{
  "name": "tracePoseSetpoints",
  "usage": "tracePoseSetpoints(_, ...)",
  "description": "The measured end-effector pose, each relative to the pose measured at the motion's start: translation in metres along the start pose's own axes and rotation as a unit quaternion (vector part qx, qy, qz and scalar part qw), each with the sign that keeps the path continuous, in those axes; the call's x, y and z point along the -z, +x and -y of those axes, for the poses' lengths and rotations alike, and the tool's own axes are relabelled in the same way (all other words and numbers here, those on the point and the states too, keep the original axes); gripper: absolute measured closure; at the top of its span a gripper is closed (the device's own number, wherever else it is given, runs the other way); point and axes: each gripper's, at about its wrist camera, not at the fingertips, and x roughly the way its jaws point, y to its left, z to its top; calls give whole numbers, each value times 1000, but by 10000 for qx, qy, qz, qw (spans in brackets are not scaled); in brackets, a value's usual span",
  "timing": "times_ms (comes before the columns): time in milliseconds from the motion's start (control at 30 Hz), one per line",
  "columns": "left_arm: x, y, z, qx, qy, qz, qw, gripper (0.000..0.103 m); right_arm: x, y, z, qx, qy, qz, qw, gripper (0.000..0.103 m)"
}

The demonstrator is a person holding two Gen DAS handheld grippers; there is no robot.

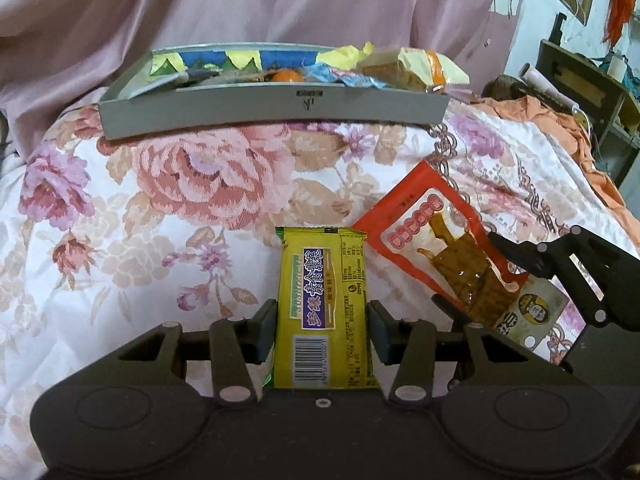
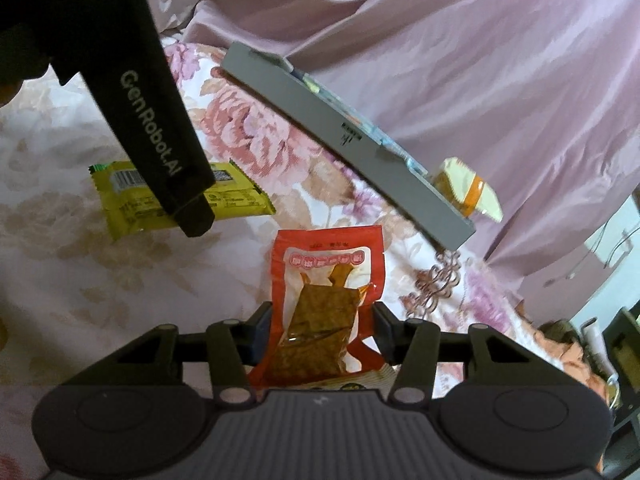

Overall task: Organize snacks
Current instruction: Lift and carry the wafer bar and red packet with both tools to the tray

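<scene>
Left gripper (image 1: 322, 330) clamps the yellow packet (image 1: 324, 312) at 6 o'clock. Right gripper (image 2: 322, 334) grips the red pouch (image 2: 326, 300). Grey tray (image 1: 272, 110) at 12 o'clock already holds several snacks. Judged partway: both packets not yet in the tray, and a pale packet (image 1: 532, 312) left under the pouch. Surface: floral quilt (image 1: 140, 208), pink drape behind; cluttered shelf (image 1: 580, 92) at 2 o'clock.

Floral bedspread (image 1: 168, 200), white ground with pink and mauve roses, chain-link motif near one edge. Pale pink satin fabric (image 1: 280, 4), draped and creased, behind. Orange cloth (image 1: 560, 120), crumpled, at the side. Dark wooden shelving (image 1: 592, 88) beyond, contents indistinct.
</scene>
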Motion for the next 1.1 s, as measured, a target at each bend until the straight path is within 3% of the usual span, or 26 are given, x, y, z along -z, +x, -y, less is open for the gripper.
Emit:
tracePoseSetpoints(533, -33, -26, -8, -198, -181, 647, 9975, 53, -9, -17, 12, 739, -6, 831, 9938, 47)
tracePoseSetpoints(1100, -121, -41, -25, -354, 3, 1505, 9880, 53, -52, -7, 54, 1117, 260, 1742, 9780, 46)
